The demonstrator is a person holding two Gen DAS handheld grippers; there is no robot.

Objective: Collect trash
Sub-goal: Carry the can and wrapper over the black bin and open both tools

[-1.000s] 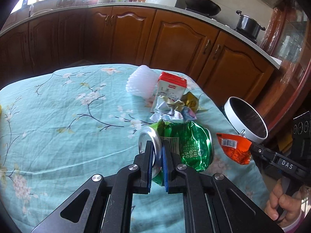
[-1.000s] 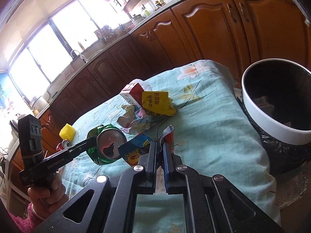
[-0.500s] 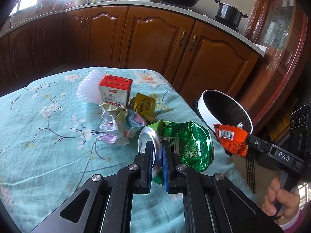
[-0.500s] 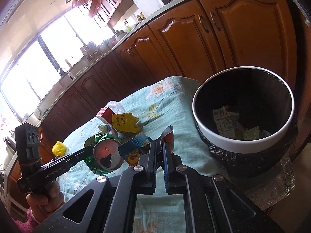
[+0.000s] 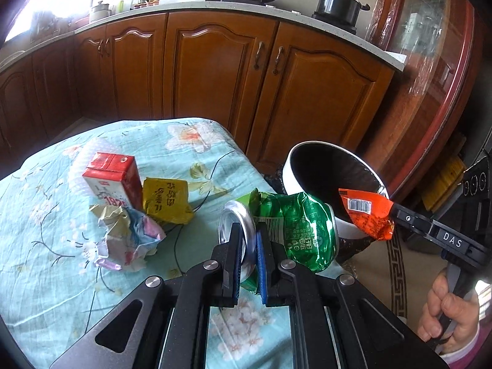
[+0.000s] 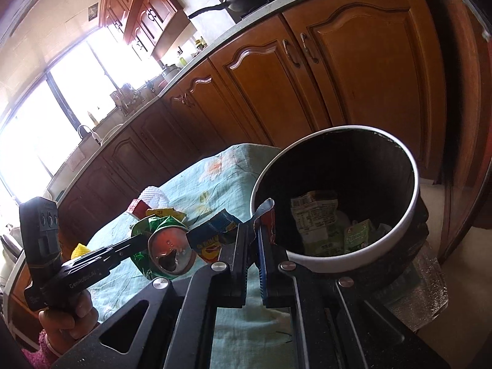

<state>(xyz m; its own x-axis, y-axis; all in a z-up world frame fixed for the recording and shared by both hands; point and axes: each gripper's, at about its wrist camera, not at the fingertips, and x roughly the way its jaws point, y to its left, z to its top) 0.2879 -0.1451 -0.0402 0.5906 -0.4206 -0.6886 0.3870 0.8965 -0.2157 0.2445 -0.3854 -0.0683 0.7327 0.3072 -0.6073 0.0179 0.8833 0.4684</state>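
Firmly pinched – green can (image 5: 295,230), left gripper (image 5: 248,236)

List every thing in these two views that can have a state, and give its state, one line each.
Green can: crushed, clamped in left gripper.
Orange wrapper: pinched in right gripper.
Trash bin: open, partly filled.
Red carton: upright on table.
Yellow packet: crumpled, lying.
Cabinet doors: closed.

Blown-out window (image 6: 46,129) glare, fisheye-bent dark edges, sharp daylit centre
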